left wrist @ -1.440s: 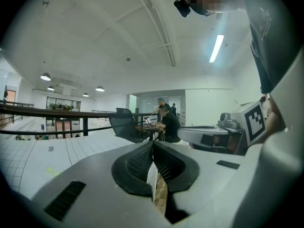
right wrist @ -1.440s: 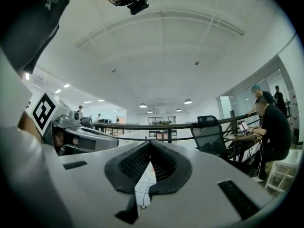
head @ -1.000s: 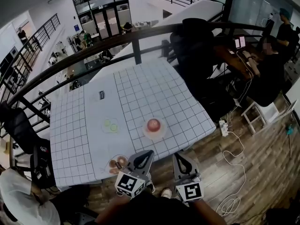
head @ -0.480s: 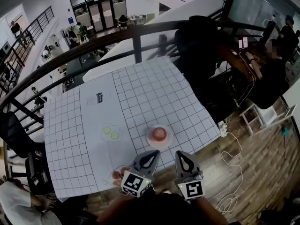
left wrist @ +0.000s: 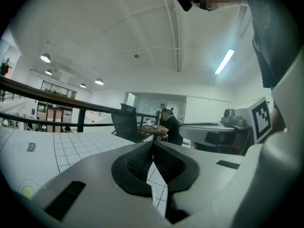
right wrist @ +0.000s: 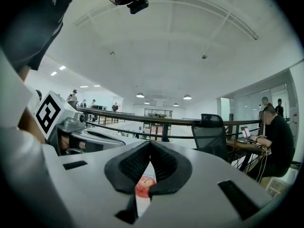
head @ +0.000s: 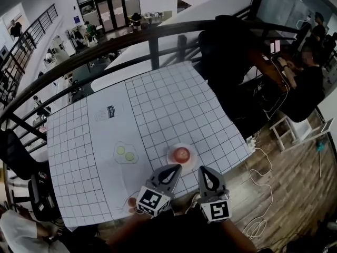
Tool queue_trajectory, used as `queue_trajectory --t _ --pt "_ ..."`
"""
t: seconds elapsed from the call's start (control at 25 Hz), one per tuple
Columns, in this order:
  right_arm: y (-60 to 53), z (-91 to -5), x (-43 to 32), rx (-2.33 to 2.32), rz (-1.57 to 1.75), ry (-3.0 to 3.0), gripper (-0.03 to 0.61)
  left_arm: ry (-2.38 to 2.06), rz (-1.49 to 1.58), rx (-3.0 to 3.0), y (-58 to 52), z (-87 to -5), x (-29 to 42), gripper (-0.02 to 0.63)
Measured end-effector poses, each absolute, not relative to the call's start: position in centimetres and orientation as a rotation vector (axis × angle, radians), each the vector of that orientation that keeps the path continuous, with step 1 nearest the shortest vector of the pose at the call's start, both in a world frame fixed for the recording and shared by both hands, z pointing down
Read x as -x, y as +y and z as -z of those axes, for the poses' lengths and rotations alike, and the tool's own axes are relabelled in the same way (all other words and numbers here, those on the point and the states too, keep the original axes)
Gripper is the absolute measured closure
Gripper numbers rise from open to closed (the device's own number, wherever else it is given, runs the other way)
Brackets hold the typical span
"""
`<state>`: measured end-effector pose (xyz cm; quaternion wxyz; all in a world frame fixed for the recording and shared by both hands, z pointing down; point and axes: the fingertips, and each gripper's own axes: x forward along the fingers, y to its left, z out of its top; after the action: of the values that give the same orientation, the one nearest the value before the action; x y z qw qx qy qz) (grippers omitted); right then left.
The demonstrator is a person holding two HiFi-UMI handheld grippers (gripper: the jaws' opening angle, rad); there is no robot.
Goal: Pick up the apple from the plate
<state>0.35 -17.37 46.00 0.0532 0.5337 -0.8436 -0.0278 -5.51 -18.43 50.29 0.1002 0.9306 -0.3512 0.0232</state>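
Approach stage: left claw (head: 174,168) and right claw (head: 203,171) are closed and empty, short of the apple (head: 181,153) on its plate (head: 171,160) by the counter's near edge. Next, one claw likely has to open.

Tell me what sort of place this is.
Likely an upper-floor office mezzanine: a dark railing overlooks a lower level, a person works at a laptop, and a black office chair stands nearby.

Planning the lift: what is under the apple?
A small pale plate, on the gridded tablecloth. The apple covers the plate's middle, so anything lying there cannot be seen.
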Motion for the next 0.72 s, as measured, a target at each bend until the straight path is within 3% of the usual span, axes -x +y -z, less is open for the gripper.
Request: queue_trajectory --t 0.72 --pt "-21.4 -48.3 -2.0 -1.417 0.045 -2.680 0.555 -1.228 -0.224 -2.662 -22.0 -53.6 3.0 0.585"
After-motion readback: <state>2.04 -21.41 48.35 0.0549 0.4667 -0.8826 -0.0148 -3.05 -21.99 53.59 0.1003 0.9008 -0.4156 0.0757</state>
